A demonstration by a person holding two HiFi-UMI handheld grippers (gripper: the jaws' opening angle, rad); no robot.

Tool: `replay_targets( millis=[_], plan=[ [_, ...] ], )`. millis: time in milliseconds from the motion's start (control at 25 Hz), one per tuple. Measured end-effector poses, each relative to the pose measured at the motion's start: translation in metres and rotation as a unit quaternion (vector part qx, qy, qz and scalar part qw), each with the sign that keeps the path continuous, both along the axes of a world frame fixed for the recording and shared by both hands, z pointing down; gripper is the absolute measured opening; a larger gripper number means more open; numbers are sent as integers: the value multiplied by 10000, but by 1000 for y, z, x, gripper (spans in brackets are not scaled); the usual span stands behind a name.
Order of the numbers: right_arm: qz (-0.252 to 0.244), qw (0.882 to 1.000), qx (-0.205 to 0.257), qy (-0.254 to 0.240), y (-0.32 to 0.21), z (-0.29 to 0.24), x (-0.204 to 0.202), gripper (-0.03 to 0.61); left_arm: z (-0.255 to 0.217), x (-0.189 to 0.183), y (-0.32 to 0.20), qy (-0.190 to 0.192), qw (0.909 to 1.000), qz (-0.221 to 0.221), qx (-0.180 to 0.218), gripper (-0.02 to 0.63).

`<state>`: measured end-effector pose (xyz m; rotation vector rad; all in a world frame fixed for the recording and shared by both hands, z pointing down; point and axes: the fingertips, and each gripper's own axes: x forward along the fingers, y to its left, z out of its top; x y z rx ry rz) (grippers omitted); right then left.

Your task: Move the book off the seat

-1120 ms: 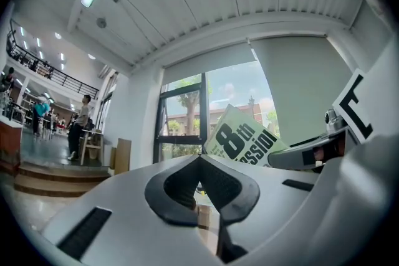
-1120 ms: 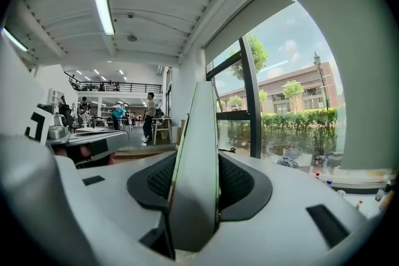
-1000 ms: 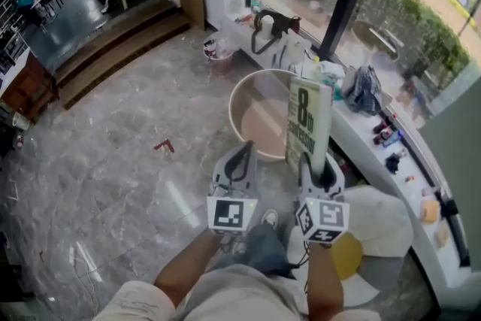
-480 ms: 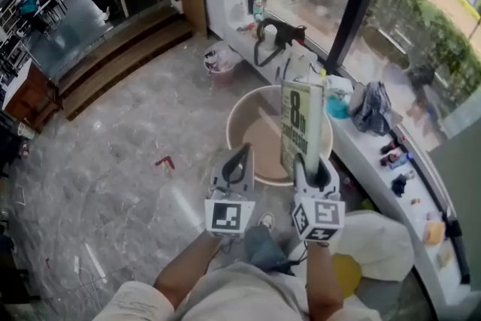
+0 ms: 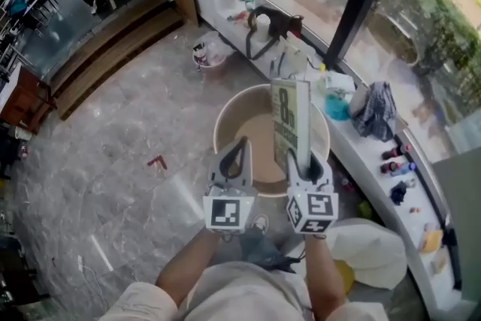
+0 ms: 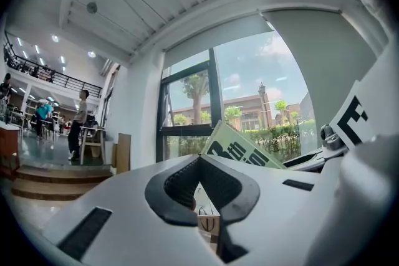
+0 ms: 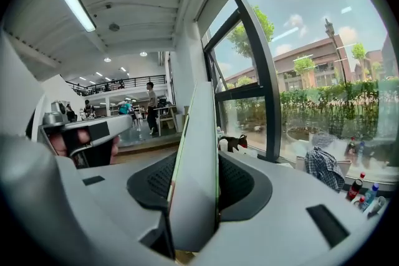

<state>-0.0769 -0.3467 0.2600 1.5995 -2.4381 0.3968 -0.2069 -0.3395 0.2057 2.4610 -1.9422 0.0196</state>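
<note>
Nearest you, a white bag [image 5: 372, 244] lies on the floor at your right, below the grippers.

Left gripper [image 5: 241, 142]: jaw tips together, nothing between them. It points out level, just beside the right one and clear of the book.

Right gripper [image 5: 304, 160]: clamped on the book [image 5: 290, 124], with the pads pressing both covers near its bottom edge. The jaws stand partly apart, at the book's thickness.

The book stands upright in the air above the gripper. In the head view its pale green cover with big black print faces left. In the right gripper view it is edge-on, dead centre between the pads.

Below and beyond the book is a round beige surface [image 5: 224, 113] with a raised pale rim. The book touches nothing but the gripper.

Further out, a white window ledge [image 5: 359, 149] runs along the glass, carrying a teal bowl [image 5: 337, 108] and a plaid cloth [image 5: 374, 110].

Far left, wooden steps [image 5: 105, 49] lead up from the marble floor [image 5: 113, 162].
</note>
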Motion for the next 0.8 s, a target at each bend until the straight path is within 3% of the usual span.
replay_targets(
  millis=[320,800],
  plan=[
    [-181,9980,-577,164,-35,54,-17,175,39,-13,-39,104,9994,-82,-310,0],
    [46,9874,-1543,343,-68,160,-58,175,112,-37,-82,89,9969,383,-687,0]
  ],
)
